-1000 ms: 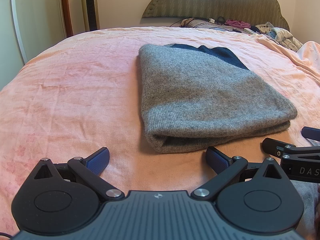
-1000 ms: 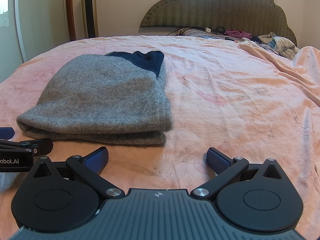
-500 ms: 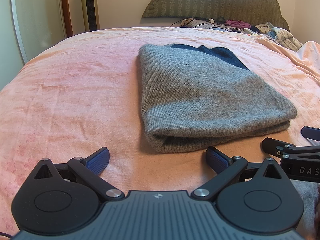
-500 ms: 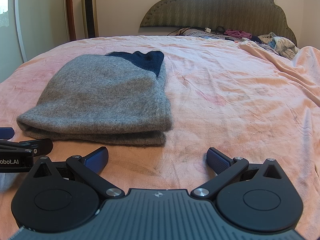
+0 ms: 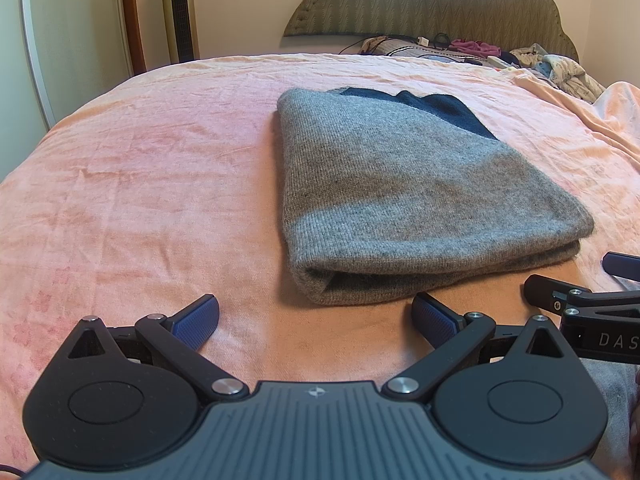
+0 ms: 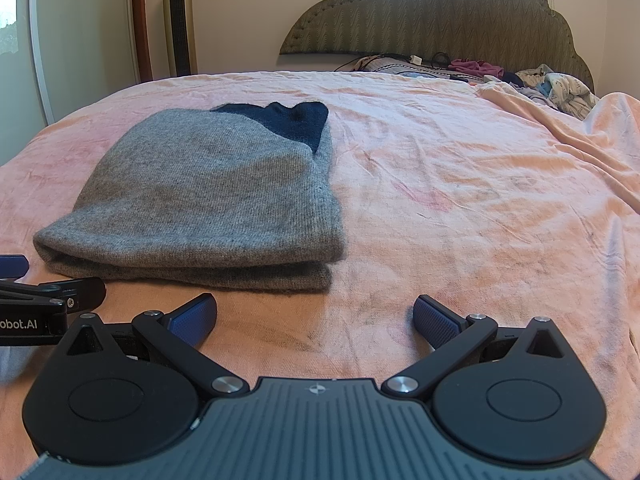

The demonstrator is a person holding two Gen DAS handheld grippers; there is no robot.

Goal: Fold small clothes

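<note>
- Nothing has moved since a second ago: both grippers and the sweater sit in the same spots as before.
- Left gripper (image 5: 316,316) has its two blue pads spread wide, with nothing between them. It hangs low over the pink blanket (image 5: 140,184), pointing at the near edge of the sweater (image 5: 404,200).
- Right gripper (image 6: 316,316) is spread wide too and holds nothing. It points at bare blanket (image 6: 460,184), with the sweater (image 6: 216,196) off to its left.
- Each gripper shows up at the side of the other's view, but it is cut off there, so only a black tip and some letters can be seen.
- No hand or arm can be made out behind the grippers.
- The gray sweater is folded in two and lies flat on the blanket, near the grippers but not touching them.
- A dark blue part (image 6: 292,120) peeks out at the far end of the sweater. Most of it is hidden under the gray top layer.
- Far back, a pile of clothes (image 5: 560,68) lies by the headboard (image 5: 424,4). The pile is too small and mixed up to tell what is in it.
- A tall fan (image 6: 180,20) stands by the wall on the left.
</note>
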